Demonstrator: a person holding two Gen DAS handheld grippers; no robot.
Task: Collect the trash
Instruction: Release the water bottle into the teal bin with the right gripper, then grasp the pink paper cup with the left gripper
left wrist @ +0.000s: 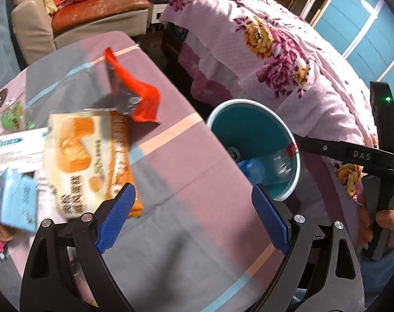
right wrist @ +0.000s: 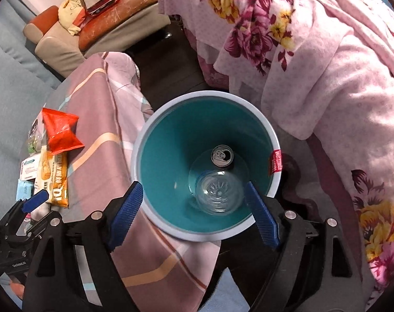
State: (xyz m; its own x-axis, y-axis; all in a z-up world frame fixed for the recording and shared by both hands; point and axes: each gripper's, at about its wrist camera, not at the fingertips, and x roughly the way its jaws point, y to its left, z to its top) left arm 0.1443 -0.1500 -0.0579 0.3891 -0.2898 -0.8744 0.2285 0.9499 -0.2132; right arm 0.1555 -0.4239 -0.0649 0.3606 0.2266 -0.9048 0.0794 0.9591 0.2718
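Teal bin (right wrist: 171,140) stands on the floor just beside the table edge, tucked between the striped tablecloth (right wrist: 98,119) and the flowered bedspread (right wrist: 326,83); my guess is it sits there so trash can go from table to bin in one short carry. Right gripper (right wrist: 194,215) hangs over the bin mouth pointing steeply down, jaws spread wide, nothing between the pads. Directly beneath it a clear plastic bottle (right wrist: 217,195) stands roughly on end inside the bin, base toward the camera, long axis running up and down; in the left view it looks tilted, leaning against the bin wall. A drink can (right wrist: 222,156) sits upright at the bottom just beside it, opened top facing up. Left gripper (left wrist: 194,218) is over the table, also angled down, jaws wide apart and holding nothing. Trash left on the cloth: an orange snack pack (left wrist: 85,156) lying flat, long axis running from the left gripper's near pad away toward the far edge; a red wrapper (left wrist: 134,91) crumpled just beyond it, touching or overlapping its far end; a pale blue packet (left wrist: 17,200) and a white box (left wrist: 15,150) to the side. The orange pack looks the likeliest next pick, being nearest the left jaws.
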